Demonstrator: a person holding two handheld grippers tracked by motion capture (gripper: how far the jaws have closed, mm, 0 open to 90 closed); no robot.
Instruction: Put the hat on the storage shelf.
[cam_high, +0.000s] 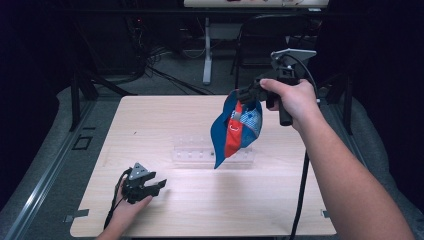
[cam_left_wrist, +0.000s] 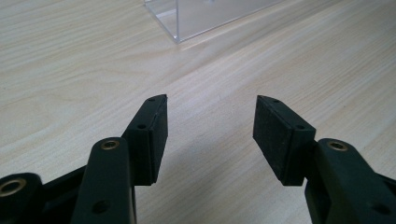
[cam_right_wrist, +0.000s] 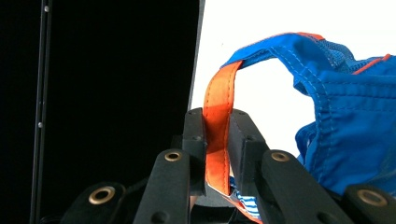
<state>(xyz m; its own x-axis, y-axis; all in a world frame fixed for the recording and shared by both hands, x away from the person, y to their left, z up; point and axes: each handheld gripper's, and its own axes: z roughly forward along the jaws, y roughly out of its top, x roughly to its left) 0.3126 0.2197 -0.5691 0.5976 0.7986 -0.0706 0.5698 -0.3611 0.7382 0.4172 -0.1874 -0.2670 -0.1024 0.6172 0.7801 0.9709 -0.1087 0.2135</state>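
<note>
Nearest the high camera, the person's left hand (cam_high: 125, 210) comes in over the near edge of the table (cam_high: 165, 125) and rests toward its near left corner, carrying the left gripper (cam_high: 159, 186). From the left gripper view, that tool's two black jaws stand spread well apart, with bare light wood grain between them and nothing touching either of the pads (cam_left_wrist: 275, 140). Ahead of them, toward the middle of the table, lies a clear plastic rack (cam_high: 212, 152), its transparent corner (cam_left_wrist: 187, 21) showing at the top of that view, well apart from the jaws. The person's right hand (cam_high: 292, 97) is raised above the far right part of the table, the forearm running in from the near right corner, and carries the right gripper (cam_high: 245, 95) with its grey three-cornered plate uppermost and a black cable hanging below. From the right gripper view, that tool's jaws are pressed together on an orange strap (cam_right_wrist: 218, 135), which rises between the pads and loops over into blue fabric at the right. The strap belongs to a blue and orange cloth bag (cam_high: 235, 130), with a patch of blue mesh on one side. The bag hangs free in the air from the right gripper, above the right end of the rack, its lowest point drooping in front of the rack as seen from above; whether it touches the rack cannot be told.
</note>
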